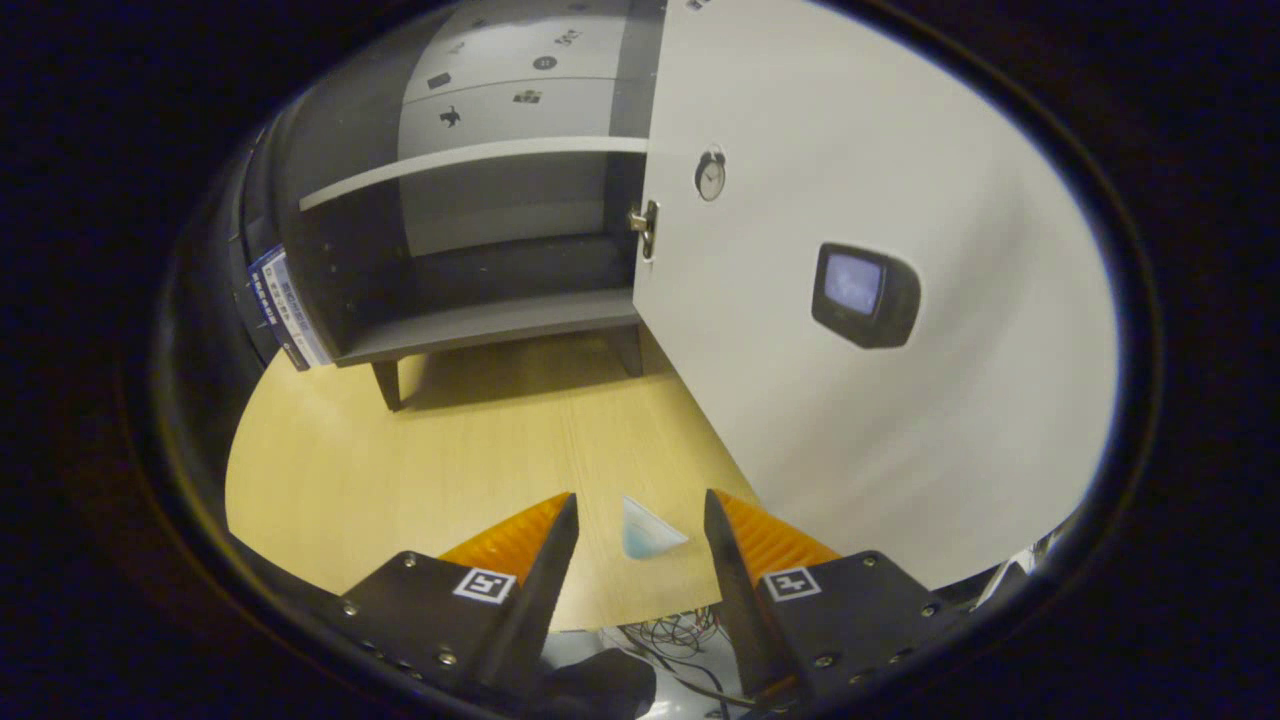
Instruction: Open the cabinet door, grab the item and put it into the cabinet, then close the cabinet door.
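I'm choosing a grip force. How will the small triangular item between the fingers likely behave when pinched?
The triangular item looks small and thin, so it is probably light. Its pale, partly see-through look suggests smooth plastic, which may slip on the wooden table. Lying flat between the open gripper fingers, it seems unlikely to roll.

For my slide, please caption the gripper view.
Open tongs straddle a small triangular item before the opened cabinet.
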The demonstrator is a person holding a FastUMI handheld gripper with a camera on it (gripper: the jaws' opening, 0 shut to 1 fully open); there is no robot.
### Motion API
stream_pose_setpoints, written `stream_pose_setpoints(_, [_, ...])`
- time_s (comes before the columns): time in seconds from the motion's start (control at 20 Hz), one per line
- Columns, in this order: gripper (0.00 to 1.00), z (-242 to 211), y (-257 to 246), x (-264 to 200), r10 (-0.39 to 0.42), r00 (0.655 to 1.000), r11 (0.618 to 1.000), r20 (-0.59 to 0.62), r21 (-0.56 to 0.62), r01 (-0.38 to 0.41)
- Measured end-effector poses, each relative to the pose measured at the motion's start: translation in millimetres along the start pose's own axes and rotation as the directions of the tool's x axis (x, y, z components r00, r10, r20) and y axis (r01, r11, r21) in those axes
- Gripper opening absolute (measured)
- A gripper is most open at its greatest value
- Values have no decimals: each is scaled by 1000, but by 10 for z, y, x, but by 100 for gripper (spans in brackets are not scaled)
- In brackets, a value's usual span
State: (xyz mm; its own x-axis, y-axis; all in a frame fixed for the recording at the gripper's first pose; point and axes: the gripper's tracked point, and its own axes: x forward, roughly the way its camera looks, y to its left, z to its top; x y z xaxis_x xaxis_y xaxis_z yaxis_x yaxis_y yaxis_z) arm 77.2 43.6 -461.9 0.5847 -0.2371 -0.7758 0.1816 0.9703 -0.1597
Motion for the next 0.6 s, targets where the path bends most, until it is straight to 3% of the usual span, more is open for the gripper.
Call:
stream_pose_setpoints(0.45, [73, -540, 56, 533, 29, 992, 999, -119, -22, -32])
stream_pose_setpoints(0.55, [70, -586, 57, 618, 17, 991, 999, -130, -34, -21])
stream_pose_setpoints(0.6, [55, -619, 83, 646, 30, 990, 999, -137, -33, -35])
